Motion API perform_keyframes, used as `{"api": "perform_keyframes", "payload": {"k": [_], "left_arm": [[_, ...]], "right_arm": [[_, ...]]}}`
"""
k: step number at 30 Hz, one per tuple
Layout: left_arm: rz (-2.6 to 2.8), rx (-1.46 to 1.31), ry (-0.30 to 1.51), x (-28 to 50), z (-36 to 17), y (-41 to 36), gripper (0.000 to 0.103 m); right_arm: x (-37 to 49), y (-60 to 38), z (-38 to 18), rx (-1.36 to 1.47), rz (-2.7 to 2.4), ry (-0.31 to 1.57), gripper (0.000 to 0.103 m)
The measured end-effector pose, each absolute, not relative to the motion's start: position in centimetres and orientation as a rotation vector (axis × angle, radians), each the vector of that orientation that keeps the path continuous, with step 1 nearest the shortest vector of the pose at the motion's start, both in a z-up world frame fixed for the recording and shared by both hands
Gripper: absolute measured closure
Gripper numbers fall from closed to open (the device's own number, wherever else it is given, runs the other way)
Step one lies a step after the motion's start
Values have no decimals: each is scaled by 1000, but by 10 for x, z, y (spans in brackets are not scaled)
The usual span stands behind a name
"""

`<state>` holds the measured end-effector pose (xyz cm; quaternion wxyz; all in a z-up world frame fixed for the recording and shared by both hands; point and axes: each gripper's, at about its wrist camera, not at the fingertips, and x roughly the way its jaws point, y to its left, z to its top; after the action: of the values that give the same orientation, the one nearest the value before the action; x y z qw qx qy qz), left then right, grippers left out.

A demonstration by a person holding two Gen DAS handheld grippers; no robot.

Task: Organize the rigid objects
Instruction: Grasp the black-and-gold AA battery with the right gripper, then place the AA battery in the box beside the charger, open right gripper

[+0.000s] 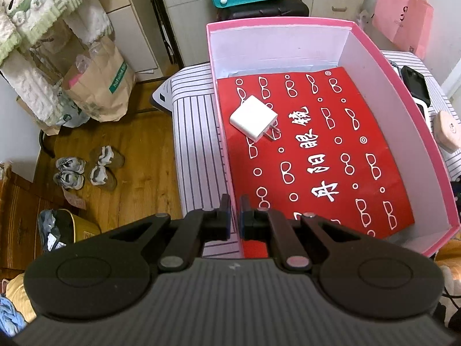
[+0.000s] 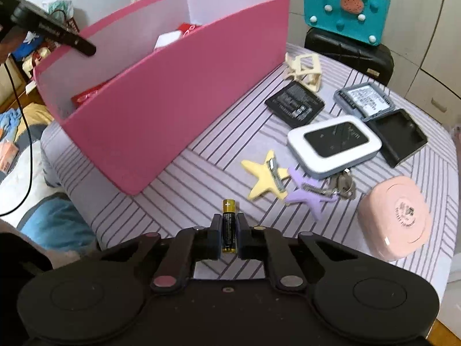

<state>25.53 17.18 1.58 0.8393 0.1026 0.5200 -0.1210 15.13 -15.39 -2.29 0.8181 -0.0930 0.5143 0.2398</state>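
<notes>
Pink box point(image 1: 403, 92), open-topped, on striped table cover point(image 2: 178, 178); floor of box lined with red printed sheet point(image 1: 317, 155)

In box, 1 item confirmed: white plug adapter point(image 1: 253, 121), lying on the red sheet near the left wall, prongs pointing toward the middle. Nothing else visible inside in the left wrist view

In transit, 1 item: AA battery point(image 2: 228, 227), black and gold, clamped lengthwise between the fingers of the right gripper point(image 2: 229, 225), plus end forward; held above the table cover, outside the box and just short of its near corner

Left gripper point(image 1: 234, 216): fingers drawn narrow with a slim gap, nothing between them; poised over the near-left wall of the box

Still on the table, right of the box:
- cream hair claw point(image 2: 305, 69)
- black flat battery point(image 2: 294, 105)
- grey case with label point(image 2: 364, 101)
- black tray point(image 2: 399, 135)
- white pocket device with dark screen point(image 2: 334, 144)
- yellow star clip point(image 2: 266, 176)
- purple star clip point(image 2: 308, 194)
- keys point(image 2: 343, 184), partly under the white device
- pink rounded case point(image 2: 394, 219)

Progress, as judged: early. 1 stowed, 1 in hand, 9 waiting; the battery looks due for the box next
</notes>
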Motion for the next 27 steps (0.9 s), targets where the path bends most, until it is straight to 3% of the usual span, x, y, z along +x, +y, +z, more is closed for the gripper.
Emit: {"api": "perform_keyframes", "payload": {"k": [15, 27], "left_arm": [[-256, 232, 1068, 251, 16, 171, 98], [-248, 229, 1077, 245, 23, 169, 98]], "right_arm": [[191, -114, 89, -43, 712, 801, 91], [304, -15, 40, -88, 706, 1008, 91]]}}
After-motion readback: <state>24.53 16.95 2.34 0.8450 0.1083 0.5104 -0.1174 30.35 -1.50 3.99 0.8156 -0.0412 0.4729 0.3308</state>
